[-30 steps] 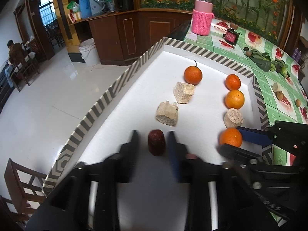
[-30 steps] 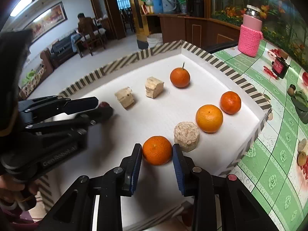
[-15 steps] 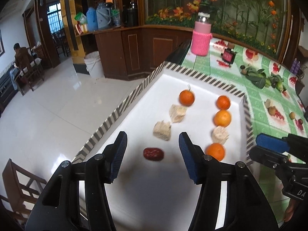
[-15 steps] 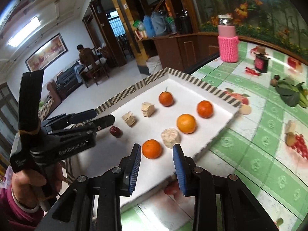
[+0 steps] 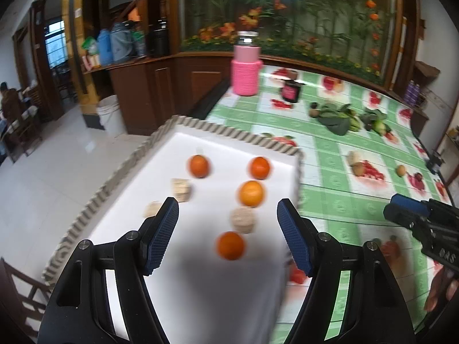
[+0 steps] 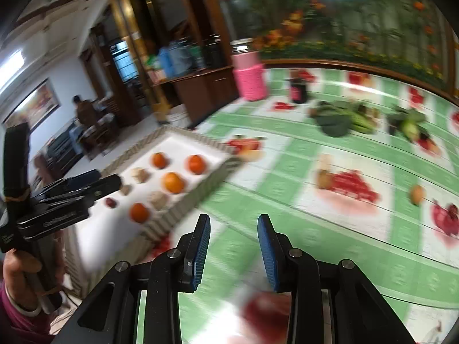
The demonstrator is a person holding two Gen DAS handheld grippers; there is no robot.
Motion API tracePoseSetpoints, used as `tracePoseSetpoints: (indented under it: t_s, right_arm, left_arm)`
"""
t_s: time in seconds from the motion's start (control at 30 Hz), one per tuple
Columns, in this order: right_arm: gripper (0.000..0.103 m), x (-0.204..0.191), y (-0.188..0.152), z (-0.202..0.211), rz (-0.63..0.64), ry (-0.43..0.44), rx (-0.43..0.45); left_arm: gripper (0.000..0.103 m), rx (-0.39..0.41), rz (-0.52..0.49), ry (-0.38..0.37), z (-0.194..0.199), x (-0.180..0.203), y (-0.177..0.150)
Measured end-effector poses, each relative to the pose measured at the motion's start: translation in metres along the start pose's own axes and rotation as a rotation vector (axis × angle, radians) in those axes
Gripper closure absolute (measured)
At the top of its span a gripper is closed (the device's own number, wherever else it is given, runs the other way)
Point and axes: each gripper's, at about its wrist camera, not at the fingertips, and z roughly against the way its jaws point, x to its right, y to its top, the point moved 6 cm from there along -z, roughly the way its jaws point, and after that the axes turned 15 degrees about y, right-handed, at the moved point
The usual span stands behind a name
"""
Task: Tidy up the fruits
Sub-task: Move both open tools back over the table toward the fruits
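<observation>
Left wrist view: left gripper (image 5: 228, 238) is hanging over the white tray (image 5: 200, 301), jaws opening wide, nothing between them. Oranges (image 5: 230, 245) and beige chunks (image 5: 242, 220) are lying in two rows on the tray; a dark red date (image 6: 110, 202) is sitting near the tray's left edge. Right gripper (image 6: 233, 246) is hovering over the green tablecloth (image 6: 315, 229), jaws slightly parted, empty. Placement looks finished; probably fetching loose fruit (image 6: 416, 194) off the cloth next.

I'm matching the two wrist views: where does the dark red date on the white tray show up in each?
Left wrist view: the date is not visible; the left gripper, jaws opening and empty, frames the tray.
Right wrist view: the date lies at the tray's left side, beside the left gripper.
Shared landmark: the pink knitted bottle.
</observation>
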Motion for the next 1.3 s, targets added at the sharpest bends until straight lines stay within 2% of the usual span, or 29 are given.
tracePoseSetpoints:
  t_s: [0.13,0.37,0.67,1.0,1.3]
  right_arm:
    - [0.07,0.04,-0.008,0.025,-0.044,-0.096,0.007]
    - [0.07,0.096,-0.019,0.043,-0.107,-0.182,-0.018]
    - [0.07,0.125,-0.024,0.06,-0.144,-0.187,0.006]
    - [0.07,0.149,-0.014,0.077,-0.162,-0.199,0.03]
    - [0.07,0.164,-0.005,0.073,-0.15,-0.177,0.04]
  left_arm:
    - [0.031,-0.015,-0.021,-0.071,0.002,0.032,0.001]
    - [0.031,-0.051,-0.09,-0.147,-0.004,0.087,0.001]
    - [0.031,-0.095,-0.128,-0.219,-0.018,0.149,0.013]
    - [0.031,-0.147,-0.146,-0.283,-0.05,0.212,0.023]
    - [0.031,-0.161,-0.162,-0.27,-0.081,0.239,0.031]
